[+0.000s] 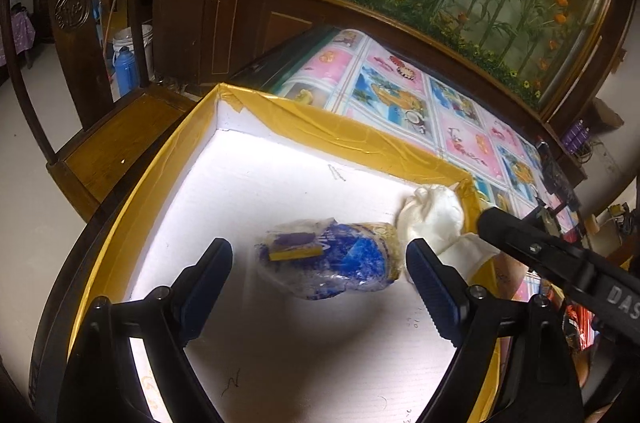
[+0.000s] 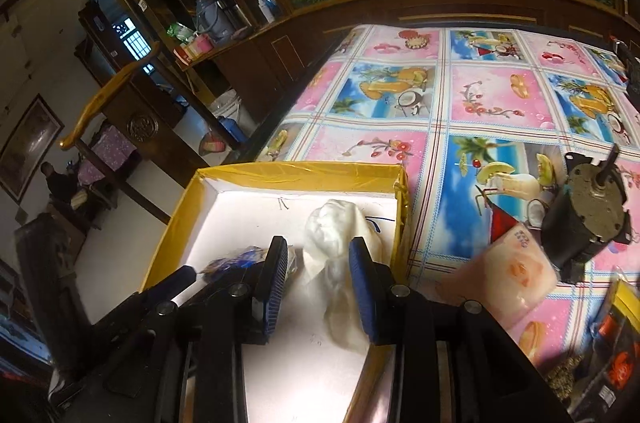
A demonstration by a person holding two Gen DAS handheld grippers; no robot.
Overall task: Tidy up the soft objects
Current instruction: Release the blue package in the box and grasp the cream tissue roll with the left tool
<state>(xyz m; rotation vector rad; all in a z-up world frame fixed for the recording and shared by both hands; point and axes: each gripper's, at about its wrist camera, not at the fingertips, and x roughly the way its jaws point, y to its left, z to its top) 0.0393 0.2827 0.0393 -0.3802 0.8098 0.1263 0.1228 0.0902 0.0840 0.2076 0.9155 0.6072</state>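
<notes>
My left finger [image 2: 276, 287] hides most of the blue-printed packet [image 2: 240, 259] — its print is blurred; the orange items [image 2: 618, 359] at right are cut off.

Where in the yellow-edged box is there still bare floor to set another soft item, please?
The white floor of the box is bare along its left wall and far-left corner, left of the blue-printed packet. The far-right corner is crowded: the white plastic bag lies there, touching the packet.
</notes>
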